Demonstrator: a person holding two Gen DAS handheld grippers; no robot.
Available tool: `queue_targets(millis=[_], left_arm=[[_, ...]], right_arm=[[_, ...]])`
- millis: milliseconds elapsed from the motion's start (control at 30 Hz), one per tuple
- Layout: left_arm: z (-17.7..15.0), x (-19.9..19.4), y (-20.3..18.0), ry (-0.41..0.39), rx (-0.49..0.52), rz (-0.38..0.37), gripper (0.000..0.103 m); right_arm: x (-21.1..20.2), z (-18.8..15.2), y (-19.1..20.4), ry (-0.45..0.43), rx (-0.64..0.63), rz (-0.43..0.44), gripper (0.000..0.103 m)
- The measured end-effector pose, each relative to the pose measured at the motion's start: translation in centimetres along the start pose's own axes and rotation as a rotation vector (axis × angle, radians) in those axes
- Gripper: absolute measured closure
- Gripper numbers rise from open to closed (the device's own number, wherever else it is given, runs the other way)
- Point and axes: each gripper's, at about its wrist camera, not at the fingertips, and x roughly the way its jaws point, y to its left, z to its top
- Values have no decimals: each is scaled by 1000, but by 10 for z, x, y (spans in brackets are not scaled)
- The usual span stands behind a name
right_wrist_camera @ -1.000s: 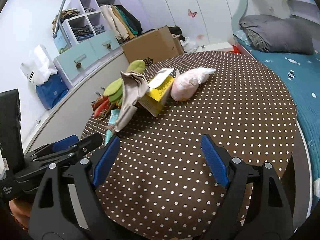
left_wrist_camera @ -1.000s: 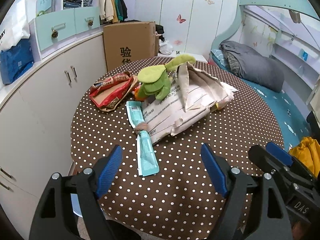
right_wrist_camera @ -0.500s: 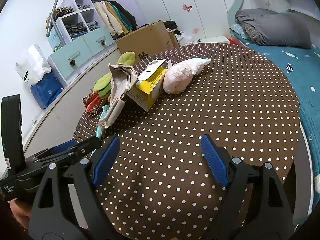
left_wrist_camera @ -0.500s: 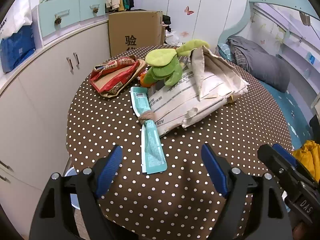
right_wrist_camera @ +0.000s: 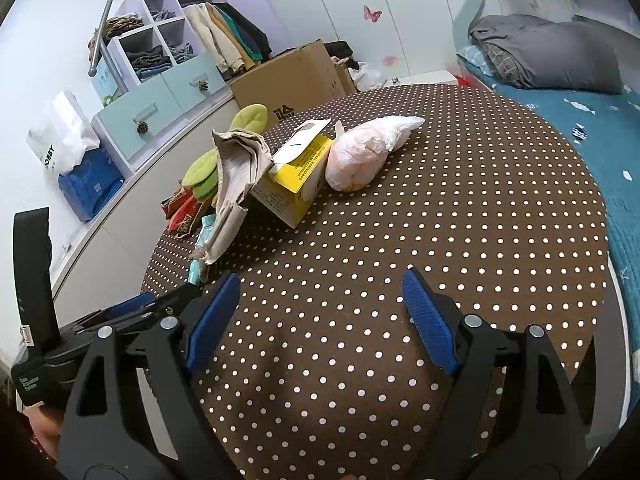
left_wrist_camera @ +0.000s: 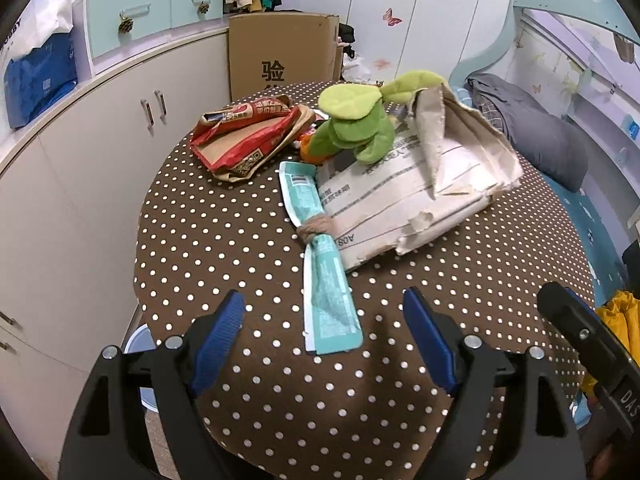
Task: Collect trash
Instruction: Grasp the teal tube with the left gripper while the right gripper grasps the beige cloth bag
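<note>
Trash lies on a round brown polka-dot table [left_wrist_camera: 240, 240]. A teal wrapper [left_wrist_camera: 326, 280] tied with twine points toward my left gripper [left_wrist_camera: 324, 312], which is open just short of the wrapper's near end. Behind the wrapper lie a torn paper mailer [left_wrist_camera: 420, 192], a red snack wrapper [left_wrist_camera: 248, 140] and a green plush toy [left_wrist_camera: 352, 124]. In the right wrist view, my right gripper [right_wrist_camera: 320, 304] hangs open over bare tablecloth [right_wrist_camera: 440, 220]. Beyond it are the mailer [right_wrist_camera: 236, 176], a yellow box [right_wrist_camera: 296, 184] and a tied white plastic bag [right_wrist_camera: 368, 152].
White cabinets [left_wrist_camera: 80, 184] curve round the table's left side, and a cardboard box [left_wrist_camera: 280, 52] stands behind it. A bed with a grey pillow [left_wrist_camera: 532, 128] is to the right. Something pale blue and round [left_wrist_camera: 138, 344] shows on the floor below the table's left edge.
My left gripper has moved forward and down toward the teal wrapper, which now looks nearer. The right gripper has stayed nearly still, and both stay open.
</note>
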Motion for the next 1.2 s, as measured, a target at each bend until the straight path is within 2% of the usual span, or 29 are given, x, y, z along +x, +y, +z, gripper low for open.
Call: queue_targets(millis=[100,133,200,233,267,300,333,500,567,700,733,800,867,933,967,1000,1033,1100,1200], left_arm=[[2,5,0,6,9,10,25],[3,8,-1,13,20,15,28],[4,13,-2,28,34,24,44],[4,16,-3,37,38,24,45],[4,17,-4,27,53,38,54],[4,17,-6,21,74,59,73],[3,17,-7,14,94,69,81],[2,3,7,-18,56,23,93],[2,-6,15,-39,29,-5,93],[3,-23,24,-90,11,-12,95],[4,-24,25,-97,8,-14,95],[6,-28,28,-108,8,-22,95],[9,-28,29,-113,9,-25,96],[10,-27,29,-118,15,-30,96],[11,-26,29,-117,23,-35,96],[11,-25,29,-118,30,-40,97],[11,-26,29,-122,34,-42,97],[9,-26,26,-121,42,-49,97],[6,-22,25,-107,46,-58,97]], right_arm=[[4,1,2,5,-3,1,21],[5,1,2,5,-4,2,21],[7,2,4,7,-8,6,21],[8,3,5,6,-7,10,21],[10,4,7,6,-6,15,21],[11,5,8,8,-4,21,21],[13,6,10,11,1,29,21],[24,10,21,23,30,86,21],[32,12,26,40,50,114,21],[53,18,39,59,70,159,22],[57,20,41,64,78,167,24],[63,23,45,62,82,170,37],[72,27,47,69,98,178,38],[78,30,48,76,112,178,46],[80,32,49,77,103,170,72],[81,32,50,83,98,166,82],[80,32,51,84,96,177,83],[75,32,54,72,72,172,92],[62,29,62,45,14,162,95]])
